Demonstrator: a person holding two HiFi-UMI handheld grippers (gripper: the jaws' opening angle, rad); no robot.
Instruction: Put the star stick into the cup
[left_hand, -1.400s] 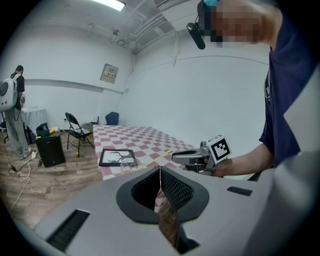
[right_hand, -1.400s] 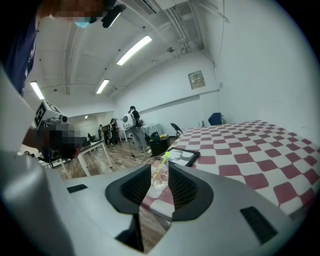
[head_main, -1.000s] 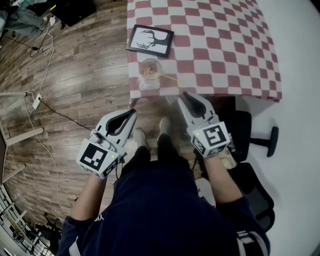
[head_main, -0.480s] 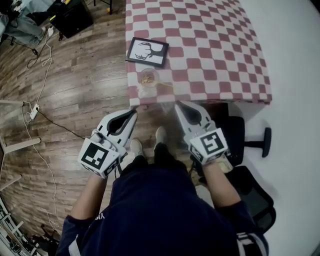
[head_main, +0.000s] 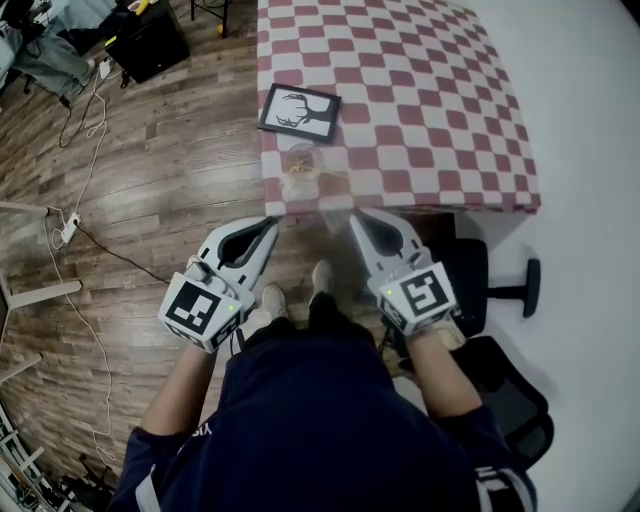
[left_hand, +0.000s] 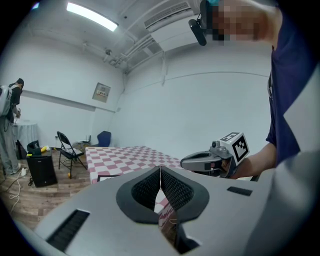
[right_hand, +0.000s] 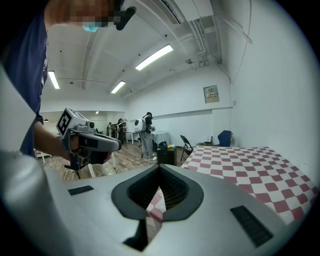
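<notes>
Grippers, one per hand, held low before the person, above a wood floor (head_main: 150, 150). Left gripper (head_main: 268, 226) has its jaws pressed together with nothing between them. Right gripper (head_main: 358, 216) is the same, closed and empty. Both tips point at the near edge of a table (head_main: 450, 120) with a red-and-white checked cloth, without touching it. A clear cup (head_main: 298, 166) stands at that edge. The stick (head_main: 322, 176), faint here, seems to lean out of it rightward. Beyond lies a framed antler picture (head_main: 300, 111).
</notes>
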